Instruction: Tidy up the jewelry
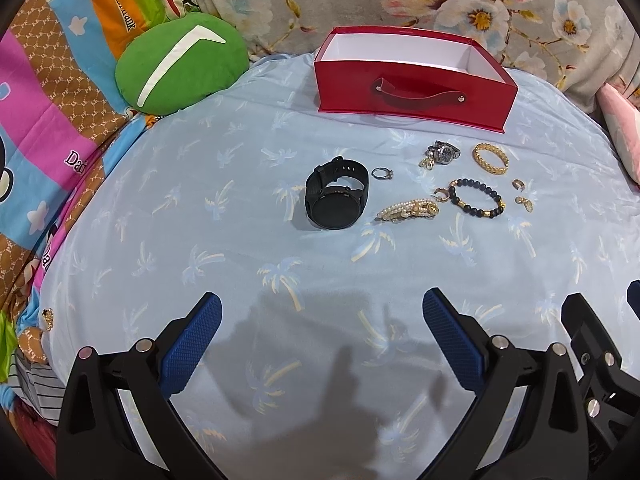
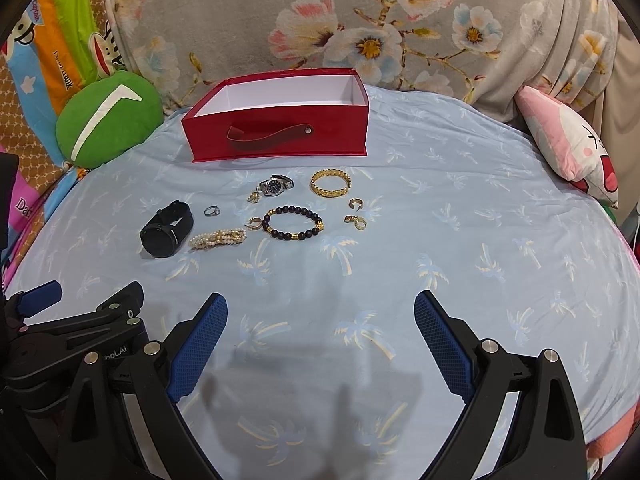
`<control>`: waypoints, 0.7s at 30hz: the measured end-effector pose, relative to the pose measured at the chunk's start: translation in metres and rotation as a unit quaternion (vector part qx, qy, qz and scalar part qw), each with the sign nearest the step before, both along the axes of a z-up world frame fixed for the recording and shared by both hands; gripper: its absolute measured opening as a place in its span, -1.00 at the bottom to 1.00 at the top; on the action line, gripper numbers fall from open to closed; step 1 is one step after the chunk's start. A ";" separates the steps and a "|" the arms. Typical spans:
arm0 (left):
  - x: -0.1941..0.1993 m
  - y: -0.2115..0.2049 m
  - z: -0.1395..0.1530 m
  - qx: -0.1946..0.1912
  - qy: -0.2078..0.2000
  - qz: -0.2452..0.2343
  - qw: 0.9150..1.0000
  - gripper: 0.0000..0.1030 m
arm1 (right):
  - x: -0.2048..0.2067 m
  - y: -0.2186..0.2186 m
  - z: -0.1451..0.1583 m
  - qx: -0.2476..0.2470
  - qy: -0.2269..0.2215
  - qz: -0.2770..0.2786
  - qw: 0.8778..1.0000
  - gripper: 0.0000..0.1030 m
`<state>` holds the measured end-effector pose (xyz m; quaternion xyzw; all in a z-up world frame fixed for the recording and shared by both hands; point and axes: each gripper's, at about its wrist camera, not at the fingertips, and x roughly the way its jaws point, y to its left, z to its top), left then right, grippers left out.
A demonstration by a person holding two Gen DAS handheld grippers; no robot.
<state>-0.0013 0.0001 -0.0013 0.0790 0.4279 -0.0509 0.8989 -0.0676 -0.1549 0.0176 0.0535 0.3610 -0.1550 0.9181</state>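
Red box (image 2: 280, 136) empty, black watch (image 2: 166, 232), bracelets, rings, earrings all unsorted on bed; left gripper (image 1: 320, 340), right gripper (image 2: 320, 336) fingers apart, holding nothing

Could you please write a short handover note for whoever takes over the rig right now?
Left gripper: open, holding nothing, above the bedsheet.
Right gripper: open, holding nothing.
Red box: at the far side of the sheet, no jewelry visible inside.
Loose in front of it: black watch, ring, pearl bracelet, beaded bracelet, gold bangle, silver watch, several small gold earrings.
Done: nothing yet.
Left: every piece, presumably into the box.
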 end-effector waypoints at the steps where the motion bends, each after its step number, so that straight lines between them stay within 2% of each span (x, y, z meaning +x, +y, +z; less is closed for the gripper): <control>1: 0.000 -0.001 0.000 0.000 0.000 -0.001 1.000 0.91 | 0.000 0.000 0.000 0.000 0.000 0.000 1.000 0.80; 9: 0.002 0.002 -0.002 -0.001 0.004 -0.009 1.000 0.91 | 0.000 -0.001 0.000 0.002 0.001 0.000 1.000 0.80; 15: 0.010 0.005 -0.009 -0.016 0.019 -0.014 1.000 0.91 | 0.003 0.001 -0.014 0.012 0.011 0.004 1.000 0.80; 21: 0.029 0.020 -0.020 -0.033 0.035 0.009 0.999 0.91 | 0.016 -0.007 -0.025 0.025 0.024 0.007 0.999 0.80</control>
